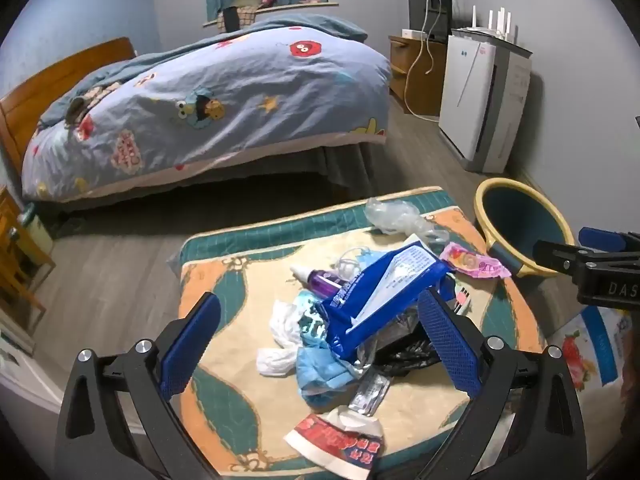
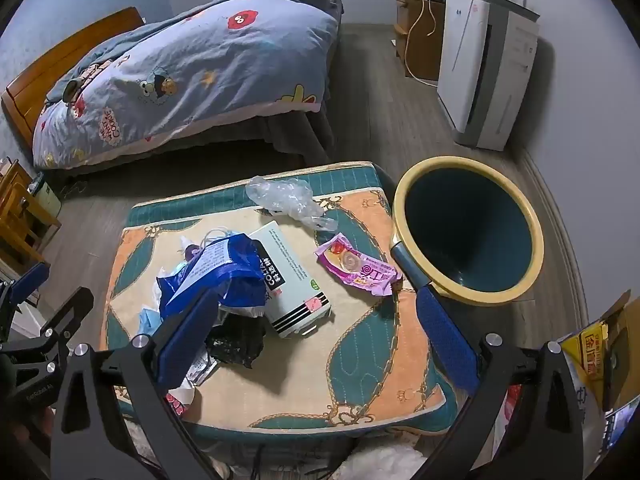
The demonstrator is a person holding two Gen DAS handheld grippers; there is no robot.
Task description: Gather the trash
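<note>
Both claws spread wide, nothing gripped, tilted down over a padded cushion w/ teal-and-orange pattern (image 2: pixel 360 364).

Left gripper (image 1: pixel 320 344): hangs above the trash heap. Crumpled blue plastic wrapper (image 1: pixel 380 292) lies between its fingers, nearer the right pad, not pinched. White tissue wad (image 1: pixel 280 332) and light-blue face mask (image 1: pixel 320 372) sit just below wrapper; red-and-white torn packet (image 1: pixel 340 440) at cushion's near edge.

Right gripper (image 2: pixel 316 332): white rectangular box w/ black stripes (image 2: pixel 296 284) between its fingers, apart from both. Pink candy wrapper (image 2: pixel 356 268) further off, near the bin. Clear crinkled plastic bag (image 2: pixel 284 196) at far edge.

Round dark-teal bin w/ yellow rim (image 2: pixel 468 232) stands just beside cushion, right side.
</note>
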